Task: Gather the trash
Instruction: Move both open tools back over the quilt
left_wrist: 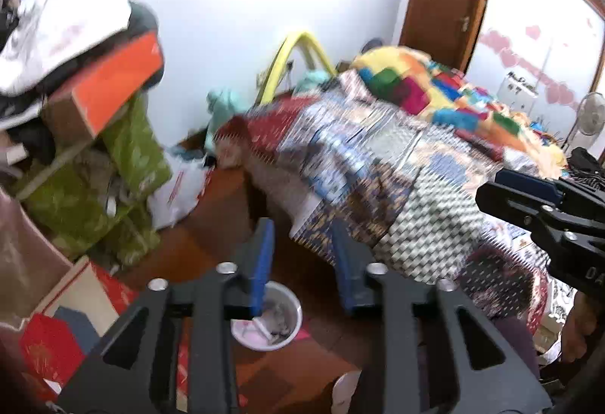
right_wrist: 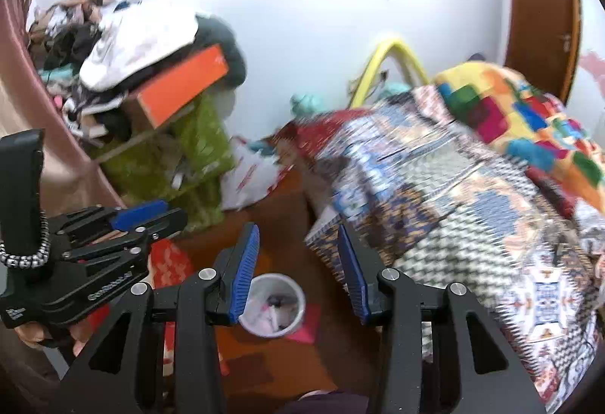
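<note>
Left wrist view, blurred by motion: the left tongs (left_wrist: 302,262) fill the lower frame, blue pads apart with nothing between them. Below and beyond them, on the brown floor (left_wrist: 227,198), stands a small white bin (left_wrist: 267,315) holding crumpled paper and dark scraps, so some trash looks collected already. The bin sits near the foot of a bed (left_wrist: 397,164) covered in a patterned quilt. To the left rises a heap of clothes, an orange box (left_wrist: 117,81) and green bags (left_wrist: 140,149); a white plastic bag (left_wrist: 177,194) lies at its base. Flat red and white packaging (left_wrist: 53,334) lies on the floor at lower left and may still need picking up. The right tongs (left_wrist: 503,187) enter from the right edge

Right wrist view, also blurred: the right tongs (right_wrist: 298,262) stand with their pads apart and empty, above the same white bin (right_wrist: 273,304). The left tongs (right_wrist: 151,211) show at the left, held in a hand (right_wrist: 56,334); how their pads stand cannot be told here. Red patterned packaging (right_wrist: 170,262) lies on the floor beside the bin. Judged from this, the task is partly done, with loose items left
</note>
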Tool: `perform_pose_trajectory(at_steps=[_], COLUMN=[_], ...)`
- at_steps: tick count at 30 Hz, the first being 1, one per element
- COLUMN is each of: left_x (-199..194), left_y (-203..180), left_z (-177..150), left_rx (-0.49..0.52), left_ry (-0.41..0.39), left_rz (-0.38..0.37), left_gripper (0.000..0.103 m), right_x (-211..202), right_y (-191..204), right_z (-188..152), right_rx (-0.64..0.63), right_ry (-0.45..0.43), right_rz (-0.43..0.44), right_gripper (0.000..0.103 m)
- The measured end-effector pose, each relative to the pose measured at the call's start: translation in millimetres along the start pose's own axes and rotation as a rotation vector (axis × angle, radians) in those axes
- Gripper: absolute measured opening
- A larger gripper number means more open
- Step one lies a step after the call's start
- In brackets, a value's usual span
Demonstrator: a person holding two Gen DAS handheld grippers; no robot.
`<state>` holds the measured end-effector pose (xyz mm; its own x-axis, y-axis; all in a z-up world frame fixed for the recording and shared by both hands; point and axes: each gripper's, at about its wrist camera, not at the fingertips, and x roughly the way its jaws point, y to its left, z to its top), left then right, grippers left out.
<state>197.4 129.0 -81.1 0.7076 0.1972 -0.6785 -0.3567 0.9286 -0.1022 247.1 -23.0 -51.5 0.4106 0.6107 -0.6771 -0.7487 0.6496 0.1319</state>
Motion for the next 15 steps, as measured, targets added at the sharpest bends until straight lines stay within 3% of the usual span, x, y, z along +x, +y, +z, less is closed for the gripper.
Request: perform_pose_trajectory(at_steps=[2, 9, 12, 15], left_x=[-11.1, -36.1, -38.8, -37.9], left_y=[-14.0, -81.0, -107.5, -134.2], left_z=[5.8, 28.3, 36.2, 43.5], left_rx=[0.010, 0.075, 0.094, 0.115], left_ry=[-0.041, -0.158, -0.189, -0.209], left_rz=[-0.016, -0.083, -0.112, -0.149], left_gripper=[0.047, 0.074, 0.086, 0.088], right_x=[-15.5, -77.8, -99.8, -114.9], right_y=[-11.1, -55.8, -77.9, -102.5], right_z=[-1.4, -8.5, -11.7, -14.8], right_rx=[0.008, 0.031, 0.070, 0.109], right_ry=[-0.035, -0.197, -0.255, -0.278], right_rz=[-0.029, -0.181, -0.224, -0.229], right_gripper=[0.042, 0.072, 0.073, 0.074])
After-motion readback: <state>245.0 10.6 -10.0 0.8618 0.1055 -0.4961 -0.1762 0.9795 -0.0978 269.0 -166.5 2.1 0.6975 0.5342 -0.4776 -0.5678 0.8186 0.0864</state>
